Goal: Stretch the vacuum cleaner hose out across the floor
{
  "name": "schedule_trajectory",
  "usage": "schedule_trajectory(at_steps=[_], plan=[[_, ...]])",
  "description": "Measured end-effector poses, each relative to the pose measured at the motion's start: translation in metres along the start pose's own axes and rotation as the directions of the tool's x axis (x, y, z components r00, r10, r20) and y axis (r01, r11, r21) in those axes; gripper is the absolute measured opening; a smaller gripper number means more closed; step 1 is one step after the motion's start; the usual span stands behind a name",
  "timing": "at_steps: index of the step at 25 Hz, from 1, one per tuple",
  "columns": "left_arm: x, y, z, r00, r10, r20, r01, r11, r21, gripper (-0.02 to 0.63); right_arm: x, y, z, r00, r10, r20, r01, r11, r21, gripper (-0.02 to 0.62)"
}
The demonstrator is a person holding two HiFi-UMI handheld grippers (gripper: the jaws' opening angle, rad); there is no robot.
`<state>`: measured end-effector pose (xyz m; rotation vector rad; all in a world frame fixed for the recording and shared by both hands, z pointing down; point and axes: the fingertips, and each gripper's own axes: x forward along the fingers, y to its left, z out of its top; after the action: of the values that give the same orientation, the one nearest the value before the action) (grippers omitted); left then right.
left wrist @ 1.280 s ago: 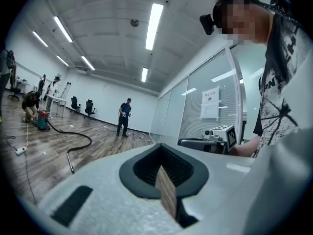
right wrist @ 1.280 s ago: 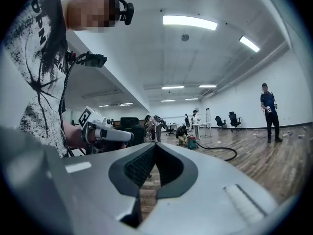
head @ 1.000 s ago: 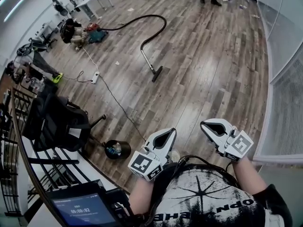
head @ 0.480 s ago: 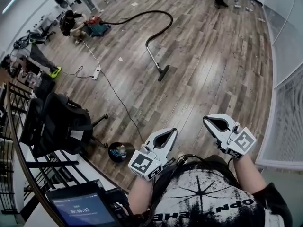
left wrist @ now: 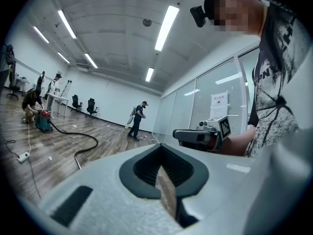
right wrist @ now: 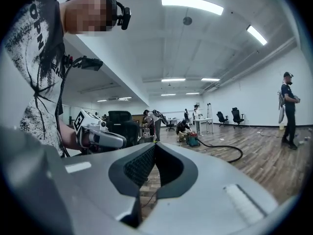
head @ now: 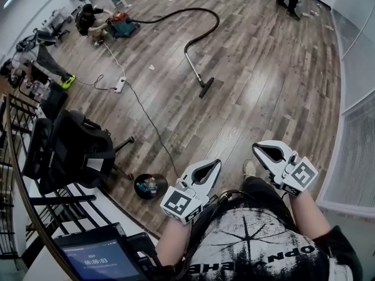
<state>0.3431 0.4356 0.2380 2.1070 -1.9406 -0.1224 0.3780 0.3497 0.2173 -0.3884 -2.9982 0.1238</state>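
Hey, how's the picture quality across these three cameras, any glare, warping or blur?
Head view: fisheye bows the planks of the wood floor, with a pale sheen near the middle. Left gripper view: the ceiling light strip is blown out, corners black. Right gripper view: same black corners; the vacuum hose looks sharp.
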Motion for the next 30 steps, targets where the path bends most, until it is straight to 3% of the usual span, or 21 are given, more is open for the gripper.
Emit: schedule_trajectory(at_steps=[3,11,16,22,30], plan=[[0.004,0.011,0.005,1.000,0.019,0.006,-0.019,1.000,-0.010,0.002,0.011,-0.008,0.001,1.000,0.012,-0.026,-0.011,1.000,0.028,0.007],[0.031,0.047,0.019,0.994,0.105,0.001,-0.105,0.994,-0.030,0.002,0.046,-0.060,0.016,0.993,0.108,0.038,-0.107,0.994,-0.024,0.006],[0.067,0.083,0.039,0.986,0.167,0.009,-0.166,0.985,-0.046,0.002,0.072,-0.103,0.034,0.981,0.186,0.045,-0.185,0.982,-0.031,0.006],[0.125,0.111,0.076,0.979,0.205,0.019,-0.204,0.978,-0.042,0.002,0.081,-0.167,0.055,0.975,0.222,0.033,-0.220,0.974,-0.053,0.006],[0.163,0.151,0.090,0.961,0.276,0.032,-0.275,0.960,-0.045,0.002,0.106,-0.226,0.052,0.963,0.267,0.047,-0.265,0.964,-0.032,0.006]])
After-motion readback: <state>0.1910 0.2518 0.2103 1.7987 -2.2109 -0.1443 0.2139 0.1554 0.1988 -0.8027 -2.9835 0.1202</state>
